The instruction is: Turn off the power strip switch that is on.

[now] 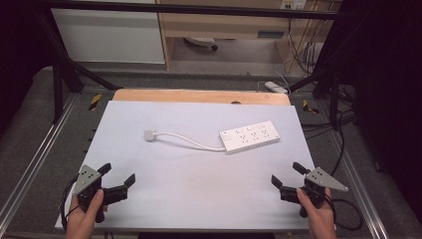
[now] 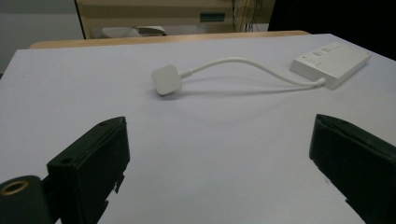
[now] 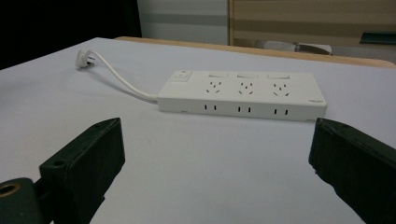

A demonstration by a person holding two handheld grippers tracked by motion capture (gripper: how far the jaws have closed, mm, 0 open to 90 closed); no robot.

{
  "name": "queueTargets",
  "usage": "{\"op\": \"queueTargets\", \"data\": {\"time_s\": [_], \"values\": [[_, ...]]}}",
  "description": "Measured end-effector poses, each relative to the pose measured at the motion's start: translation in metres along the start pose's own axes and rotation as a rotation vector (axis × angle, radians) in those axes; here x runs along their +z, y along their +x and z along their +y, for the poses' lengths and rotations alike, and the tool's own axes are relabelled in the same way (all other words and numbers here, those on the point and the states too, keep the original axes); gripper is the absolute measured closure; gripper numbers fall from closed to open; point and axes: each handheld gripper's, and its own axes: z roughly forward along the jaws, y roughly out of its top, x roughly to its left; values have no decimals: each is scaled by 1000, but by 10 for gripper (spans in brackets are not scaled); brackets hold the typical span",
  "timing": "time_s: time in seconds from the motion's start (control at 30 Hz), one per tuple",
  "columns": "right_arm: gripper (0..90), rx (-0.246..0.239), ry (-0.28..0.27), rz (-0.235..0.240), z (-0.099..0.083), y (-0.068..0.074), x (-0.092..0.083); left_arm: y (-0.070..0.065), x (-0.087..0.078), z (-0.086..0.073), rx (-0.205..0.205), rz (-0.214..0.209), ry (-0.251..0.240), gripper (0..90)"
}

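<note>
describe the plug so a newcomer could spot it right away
On the white table sheet, find the white power strip right of centre. Follow its cord leftward to the plug: a small, flat, rounded-square white block, far smaller than the strip.

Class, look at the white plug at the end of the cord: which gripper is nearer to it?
Left. The left gripper sits just below-left of the plug; the right gripper is far across the table.

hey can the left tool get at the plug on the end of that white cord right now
Probably yes. The left tool stands open near the table's front edge, and only bare tabletop lies between it and the plug; nothing blocks the way.
</note>
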Motion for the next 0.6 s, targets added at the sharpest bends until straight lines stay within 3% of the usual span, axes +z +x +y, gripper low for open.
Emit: {"op": "queueTargets", "data": {"time_s": [0.3,0.6], "values": [[43,5,-29,-4,6,0,-3,0,1,0,8,8,-2,50],[37,8,-26,23,11,5,-2,1,0,-1,1,14,17,50]]}}
